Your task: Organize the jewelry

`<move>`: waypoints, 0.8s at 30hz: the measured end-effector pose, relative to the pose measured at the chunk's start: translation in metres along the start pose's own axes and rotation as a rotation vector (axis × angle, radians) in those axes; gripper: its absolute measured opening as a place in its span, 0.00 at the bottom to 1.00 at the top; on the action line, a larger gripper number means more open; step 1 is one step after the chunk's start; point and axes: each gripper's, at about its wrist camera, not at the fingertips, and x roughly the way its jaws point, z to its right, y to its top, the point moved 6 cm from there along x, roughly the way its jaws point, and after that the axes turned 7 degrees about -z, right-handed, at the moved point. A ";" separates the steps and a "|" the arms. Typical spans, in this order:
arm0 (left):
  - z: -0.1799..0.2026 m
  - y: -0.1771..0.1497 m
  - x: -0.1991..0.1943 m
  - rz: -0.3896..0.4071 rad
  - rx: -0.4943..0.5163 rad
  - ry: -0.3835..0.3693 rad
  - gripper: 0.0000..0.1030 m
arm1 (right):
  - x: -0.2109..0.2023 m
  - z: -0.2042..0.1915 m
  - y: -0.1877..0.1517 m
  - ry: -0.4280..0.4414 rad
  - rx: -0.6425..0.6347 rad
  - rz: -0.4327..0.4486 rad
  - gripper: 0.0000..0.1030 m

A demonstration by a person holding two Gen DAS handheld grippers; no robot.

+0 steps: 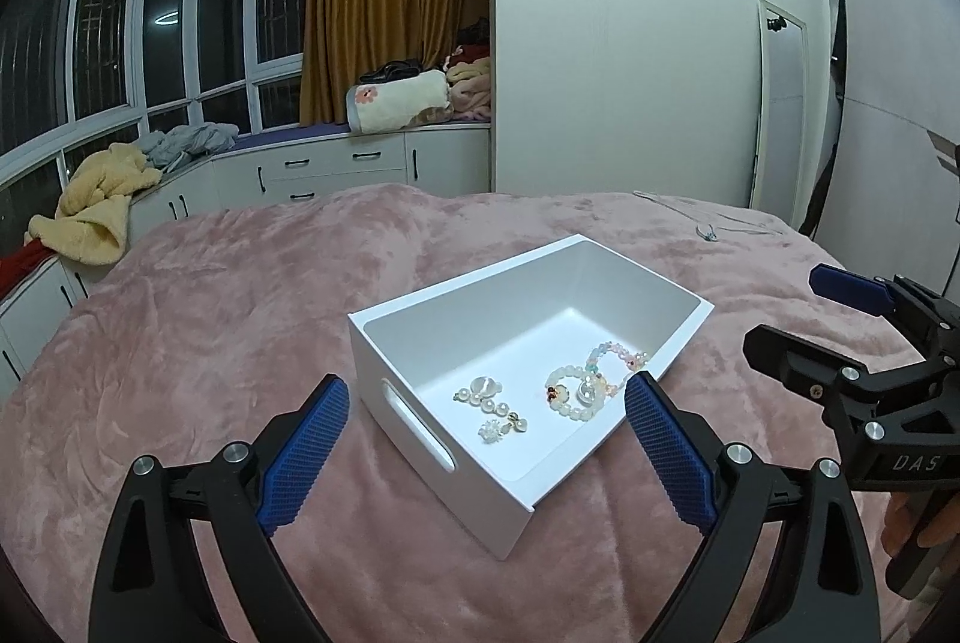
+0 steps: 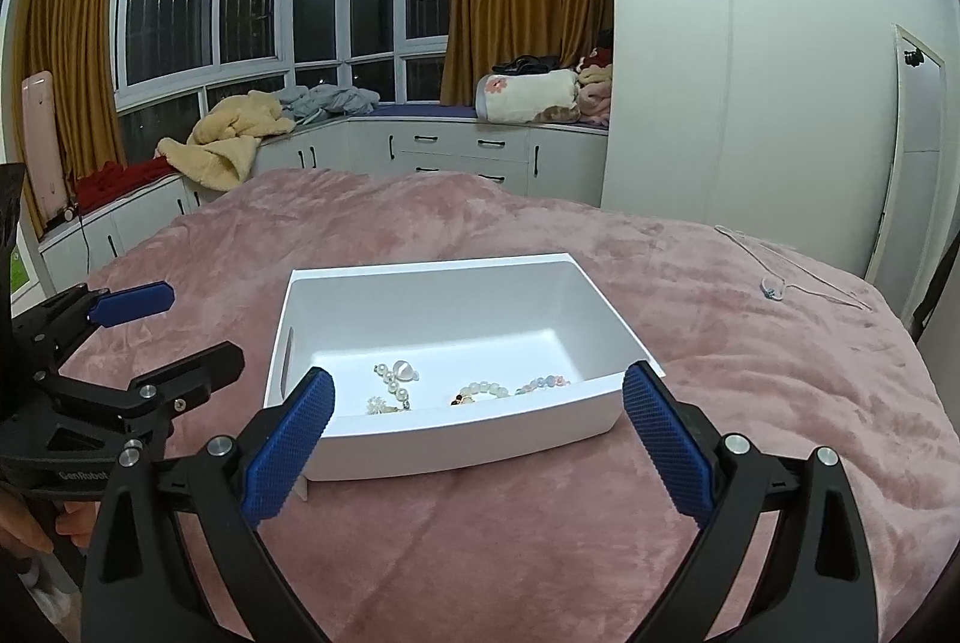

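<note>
Nearest the left wrist camera, the left tool (image 1: 486,454) stands released, its blue ridged pads spread wide and empty above the pink blanket (image 1: 210,343) that covers the bed. Between and just beyond those pads sits the white box (image 1: 420,310), turned at an angle, a slot handle in its near short wall. The right tool (image 2: 477,439) is likewise released and empty, its pads flanking the box's long near wall without touching it. Each tool shows at the edge of the other's view, well to the side of the box.

Inside the box, on its floor toward the near end, lie a pearl piece (image 1: 487,400) with a small flower-shaped charm beside it, and just to the right a pale bead bracelet (image 1: 573,391) touching a pastel bead bracelet (image 1: 618,361). The far half of the box is bare.

Farther off, well apart from both tools and the box, a thin chain necklace (image 2: 780,277) lies stretched on the blanket near the bed's far right edge.
</note>
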 end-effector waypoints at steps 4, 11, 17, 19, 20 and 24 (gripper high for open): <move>-0.001 -0.001 0.002 0.000 0.011 0.011 0.92 | 0.003 -0.002 0.000 -0.003 -0.007 0.004 0.93; -0.007 -0.001 0.004 0.008 -0.007 0.018 0.92 | 0.001 -0.003 -0.001 -0.005 -0.007 0.021 0.93; -0.010 0.002 0.002 0.017 -0.013 0.030 0.92 | -0.002 -0.003 -0.002 -0.009 -0.011 0.033 0.93; -0.008 0.002 0.002 0.019 -0.005 0.037 0.92 | -0.004 -0.002 -0.003 -0.008 -0.008 0.043 0.93; -0.008 0.003 0.002 0.022 -0.001 0.040 0.92 | -0.005 -0.002 -0.003 -0.008 -0.006 0.047 0.93; -0.006 0.004 0.002 0.031 0.006 0.036 0.92 | -0.007 0.001 -0.003 -0.011 0.006 0.059 0.93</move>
